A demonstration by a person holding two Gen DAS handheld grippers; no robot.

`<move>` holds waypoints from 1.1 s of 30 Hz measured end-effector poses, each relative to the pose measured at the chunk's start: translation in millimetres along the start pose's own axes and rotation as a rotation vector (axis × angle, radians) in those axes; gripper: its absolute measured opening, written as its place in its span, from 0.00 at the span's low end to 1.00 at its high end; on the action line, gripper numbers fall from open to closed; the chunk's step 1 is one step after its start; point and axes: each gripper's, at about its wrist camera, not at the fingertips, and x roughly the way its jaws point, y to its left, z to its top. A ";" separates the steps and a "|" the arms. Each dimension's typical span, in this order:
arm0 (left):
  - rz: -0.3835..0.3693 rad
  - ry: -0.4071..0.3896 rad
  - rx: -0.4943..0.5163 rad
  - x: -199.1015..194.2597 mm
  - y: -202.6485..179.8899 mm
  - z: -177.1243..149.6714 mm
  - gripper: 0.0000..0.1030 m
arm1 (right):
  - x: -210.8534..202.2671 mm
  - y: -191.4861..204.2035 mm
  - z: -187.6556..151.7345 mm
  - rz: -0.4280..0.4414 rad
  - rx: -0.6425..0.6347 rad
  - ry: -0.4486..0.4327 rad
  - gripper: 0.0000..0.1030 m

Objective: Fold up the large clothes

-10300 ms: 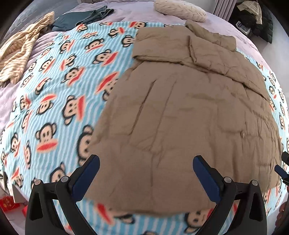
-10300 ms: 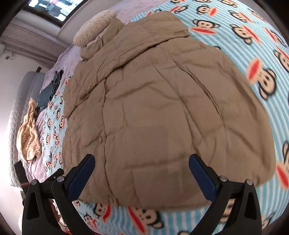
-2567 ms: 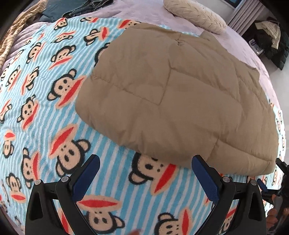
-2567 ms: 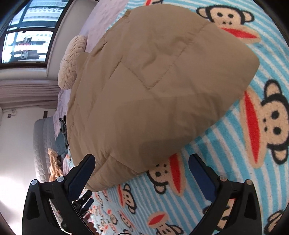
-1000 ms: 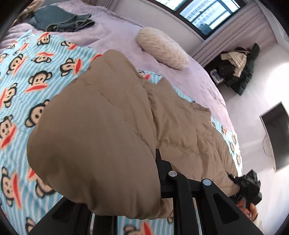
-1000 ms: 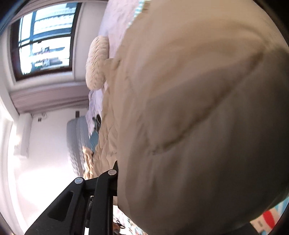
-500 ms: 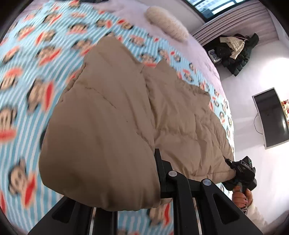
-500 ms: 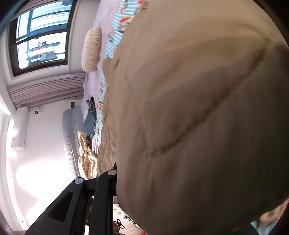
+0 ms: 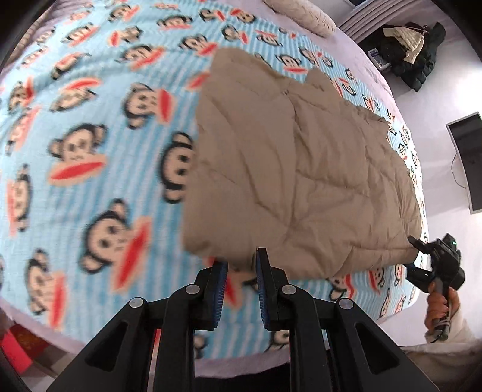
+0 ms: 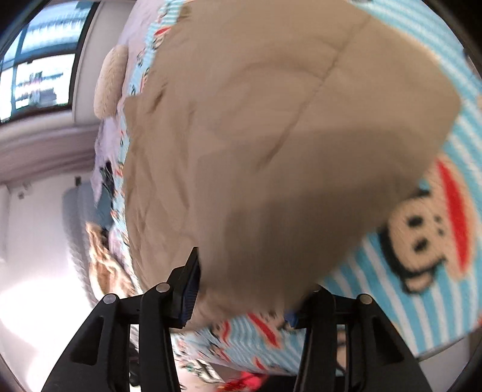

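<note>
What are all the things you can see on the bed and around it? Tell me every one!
Padded quilted tan coat: one, tan, folded on the blanket near the bed's near edge.
Striped monkey-print fleece blanket: one, light blue with brown and red monkeys, spread over the bed.
Knitted cream pillow: one, cream, at the bed's far end.
Pile of dark clothes: one, black and cream, on the floor beyond the bed.
Flat dark screen: one, black, by the white wall.
Window: one, bright, behind the pillow.
Left gripper: one, black with blue pads, jaws narrow, coat's edge between the tips.
Right gripper: one, black, jaws opening, coat corner between them.
Hand: one, holding the right gripper's handle.
</note>
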 end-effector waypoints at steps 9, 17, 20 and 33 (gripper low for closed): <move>-0.006 -0.089 0.004 -16.2 -0.6 20.2 0.19 | -6.7 68.4 -33.3 -0.078 -0.308 0.014 0.36; 0.171 0.010 -0.018 47.1 18.3 19.9 0.19 | 17.0 50.0 -10.8 -0.316 -0.339 -0.015 0.33; 0.218 0.010 -0.016 35.0 21.8 19.7 0.19 | 21.6 50.0 -14.4 -0.342 -0.313 -0.017 0.33; 0.281 -0.109 0.039 -19.7 -3.9 28.3 0.95 | 11.3 81.0 -46.2 -0.409 -0.291 -0.025 0.37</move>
